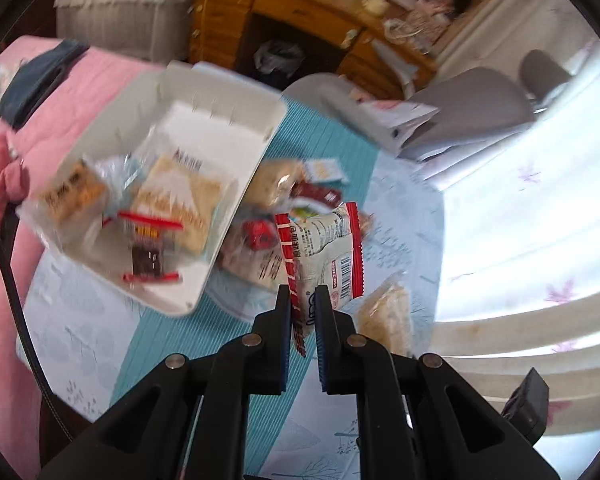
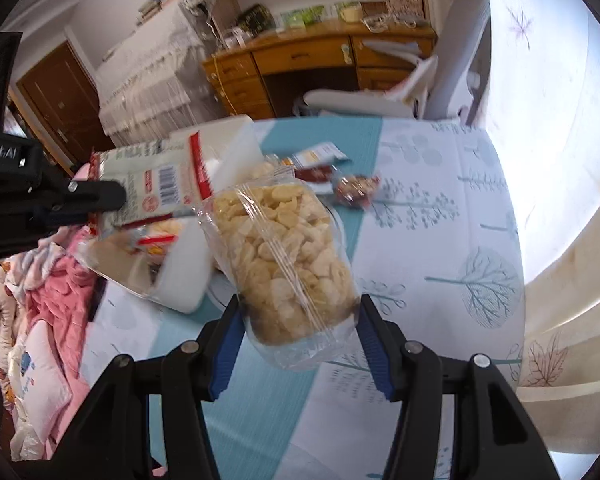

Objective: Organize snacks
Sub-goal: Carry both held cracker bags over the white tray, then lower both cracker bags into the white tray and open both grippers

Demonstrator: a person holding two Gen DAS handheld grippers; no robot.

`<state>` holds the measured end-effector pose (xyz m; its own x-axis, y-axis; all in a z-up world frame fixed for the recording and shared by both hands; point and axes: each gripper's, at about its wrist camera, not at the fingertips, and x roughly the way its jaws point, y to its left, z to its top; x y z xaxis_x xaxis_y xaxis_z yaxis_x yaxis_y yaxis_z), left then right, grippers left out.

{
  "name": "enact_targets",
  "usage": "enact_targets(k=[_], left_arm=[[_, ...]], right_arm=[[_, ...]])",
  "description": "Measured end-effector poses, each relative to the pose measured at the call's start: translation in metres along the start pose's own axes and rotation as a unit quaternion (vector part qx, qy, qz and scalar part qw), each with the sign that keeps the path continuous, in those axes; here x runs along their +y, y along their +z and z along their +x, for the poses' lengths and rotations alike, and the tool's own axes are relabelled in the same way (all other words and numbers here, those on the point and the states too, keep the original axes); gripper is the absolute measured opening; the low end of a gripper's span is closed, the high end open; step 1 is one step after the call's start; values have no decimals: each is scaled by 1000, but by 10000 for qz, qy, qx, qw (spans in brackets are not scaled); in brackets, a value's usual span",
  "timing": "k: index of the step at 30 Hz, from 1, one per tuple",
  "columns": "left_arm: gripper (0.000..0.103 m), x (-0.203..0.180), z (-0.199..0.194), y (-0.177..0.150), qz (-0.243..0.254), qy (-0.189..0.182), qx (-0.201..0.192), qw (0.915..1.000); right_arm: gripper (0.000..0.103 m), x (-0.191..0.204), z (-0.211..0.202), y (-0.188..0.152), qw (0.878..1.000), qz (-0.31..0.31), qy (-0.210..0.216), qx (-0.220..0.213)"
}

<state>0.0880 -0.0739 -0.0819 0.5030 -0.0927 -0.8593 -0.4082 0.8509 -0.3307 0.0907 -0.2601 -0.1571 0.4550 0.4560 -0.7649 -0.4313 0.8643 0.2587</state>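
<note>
Holding two packets (image 1: 324,252) (image 2: 288,256), one per tongs (image 1: 303,292) (image 2: 300,304)

In the left wrist view the white plastic tray (image 1: 236,128) and the wrapped snacks inside it are smeared by motion, their print unreadable. The left claw (image 1: 303,300) covers the lower end of the red-edged white snack packet (image 1: 324,248). The heap of wrappers (image 1: 284,196) behind it is too blurred to sort. In the right wrist view the clear bag of pale biscuits (image 2: 288,248) hides part of the bench (image 2: 440,240).
</note>
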Motion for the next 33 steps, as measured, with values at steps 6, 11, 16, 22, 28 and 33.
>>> enact_targets(k=[6, 11, 16, 22, 28, 33], left_arm=[[9, 16, -34, 14, 274, -180, -301, 9990], [9, 38, -57, 27, 449, -227, -460, 9977], [9, 63, -73, 43, 721, -195, -552, 9957], [9, 90, -77, 66, 1111, -145, -586, 9920], [9, 120, -73, 95, 1348, -214, -561, 9890], [9, 139, -61, 113, 1501, -240, -458, 9873]], right_arm=[[55, 25, -12, 6, 9997, -73, 131, -201], [55, 47, -15, 7, 9993, 58, 190, -313], [55, 74, -13, 11, 9983, 243, 301, -431], [55, 110, -3, 17, 9961, 545, 442, -539], [56, 140, 15, 25, 9929, 842, 579, -615], [56, 160, 35, 29, 9895, 1096, 645, -688]])
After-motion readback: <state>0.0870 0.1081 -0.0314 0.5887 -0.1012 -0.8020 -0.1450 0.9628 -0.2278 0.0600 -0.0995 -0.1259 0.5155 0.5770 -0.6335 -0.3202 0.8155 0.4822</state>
